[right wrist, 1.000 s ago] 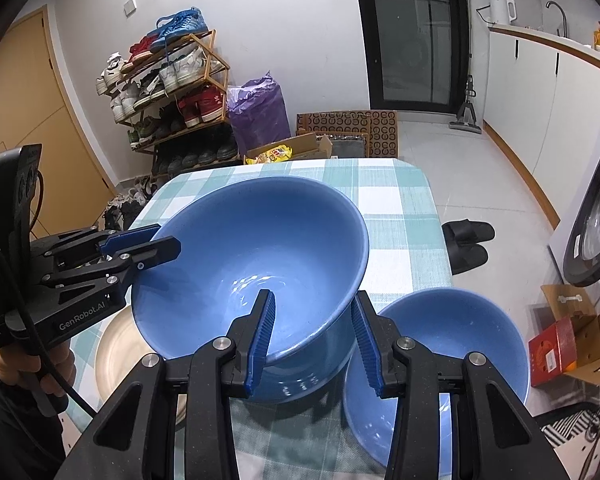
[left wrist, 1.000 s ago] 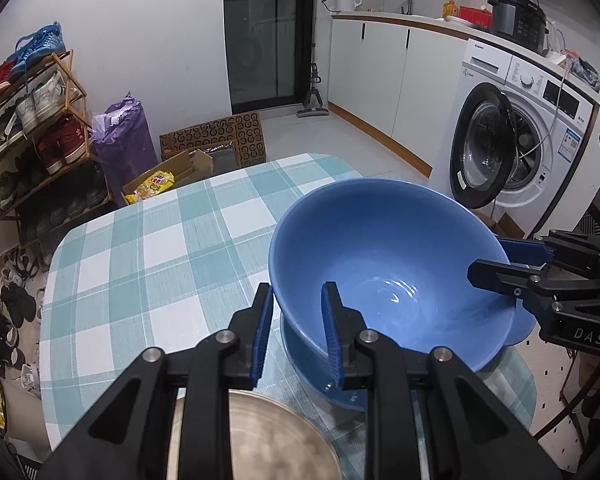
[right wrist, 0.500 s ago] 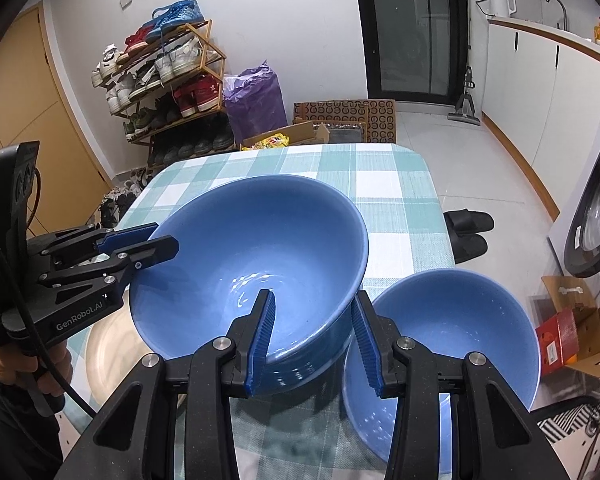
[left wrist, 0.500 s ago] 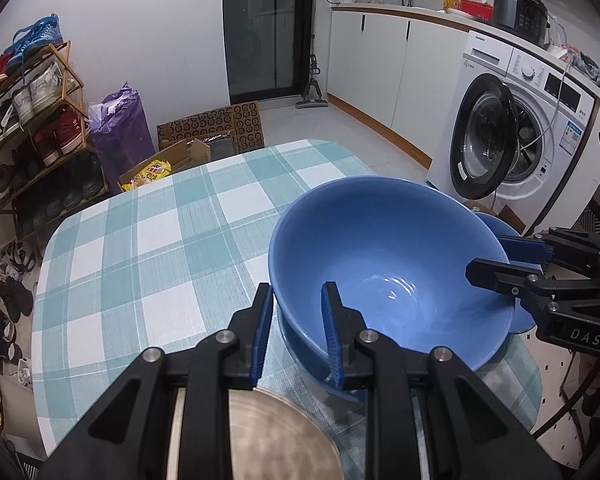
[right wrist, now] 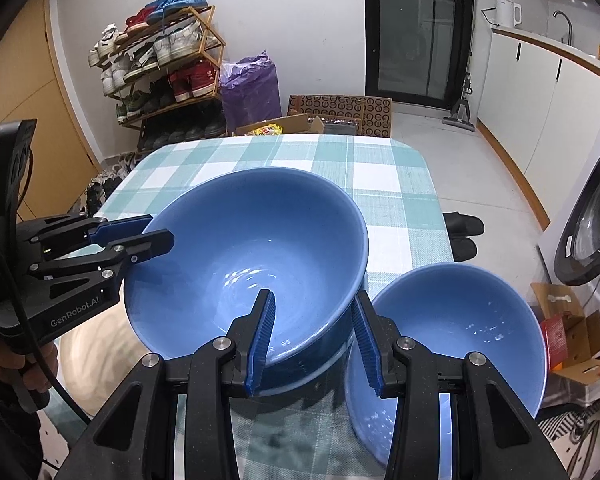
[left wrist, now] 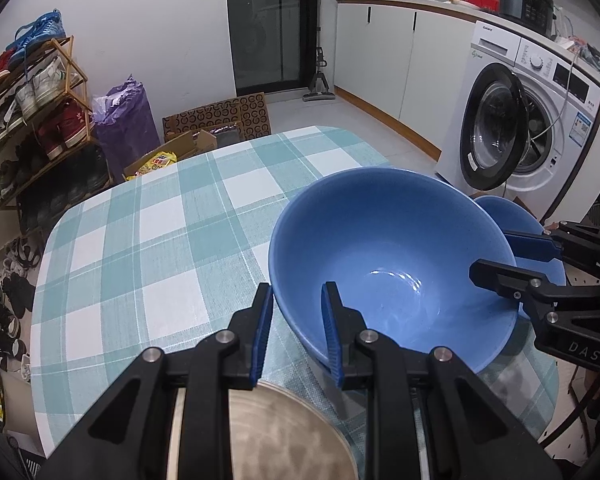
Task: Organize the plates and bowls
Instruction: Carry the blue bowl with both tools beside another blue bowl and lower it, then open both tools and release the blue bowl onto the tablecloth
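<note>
Bowl, large blue (left wrist: 392,264), is clamped at its near rim by the left gripper (left wrist: 296,334) and at the opposite rim by the right gripper (right wrist: 314,340), jaws closed on it, centre frame. It has sunk nearer the checked counter (left wrist: 140,240); set-down seems imminent. A smaller blue bowl (right wrist: 456,336) sits lower right. Gripper bodies read "GenRobot.AI" and "DAS".

The beige plate (left wrist: 284,432) lies half hidden behind the left gripper (left wrist: 296,334)

Black angular frames on left gripper (left wrist: 296,332) and right gripper (right wrist: 314,340), blue ribbed finger pads (right wrist: 262,332), silver screws, white "GenRobot.AI" and "DAS" lettering, black cable (right wrist: 40,344) trailing.
</note>
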Motion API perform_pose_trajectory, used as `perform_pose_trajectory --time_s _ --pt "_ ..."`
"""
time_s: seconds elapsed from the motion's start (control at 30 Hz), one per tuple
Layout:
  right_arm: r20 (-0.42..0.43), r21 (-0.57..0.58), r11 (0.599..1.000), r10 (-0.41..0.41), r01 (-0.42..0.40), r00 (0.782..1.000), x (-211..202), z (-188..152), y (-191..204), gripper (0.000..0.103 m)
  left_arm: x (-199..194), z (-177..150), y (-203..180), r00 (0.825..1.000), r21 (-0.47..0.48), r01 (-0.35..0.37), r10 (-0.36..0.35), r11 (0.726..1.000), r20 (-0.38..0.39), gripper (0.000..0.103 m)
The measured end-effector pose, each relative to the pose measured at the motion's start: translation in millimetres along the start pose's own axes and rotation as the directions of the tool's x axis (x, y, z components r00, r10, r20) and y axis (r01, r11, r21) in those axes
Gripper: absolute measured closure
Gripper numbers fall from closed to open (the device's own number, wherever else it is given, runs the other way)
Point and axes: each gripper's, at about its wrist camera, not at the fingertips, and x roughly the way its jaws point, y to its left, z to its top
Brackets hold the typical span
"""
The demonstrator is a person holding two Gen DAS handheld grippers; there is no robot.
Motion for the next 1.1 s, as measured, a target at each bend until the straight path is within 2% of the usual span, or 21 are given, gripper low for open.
perform_pose_trajectory --time_s 0.73,1.1 --pt "-0.044 -0.051 0.997 -0.061 0.059 0.997 26.7 -15.8 -0.6 0.062 16.4 -12.0 -9.0 1.000 0.022 -0.026 0.026 0.999 -0.009 0.080" --pt "-0.055 -0.068 0.996 -0.068 0.064 0.996 29.9 -21.5 -2.9 0.062 26.4 -15.3 -10.3 0.999 0.028 -0.028 0.029 0.999 -0.035 0.080"
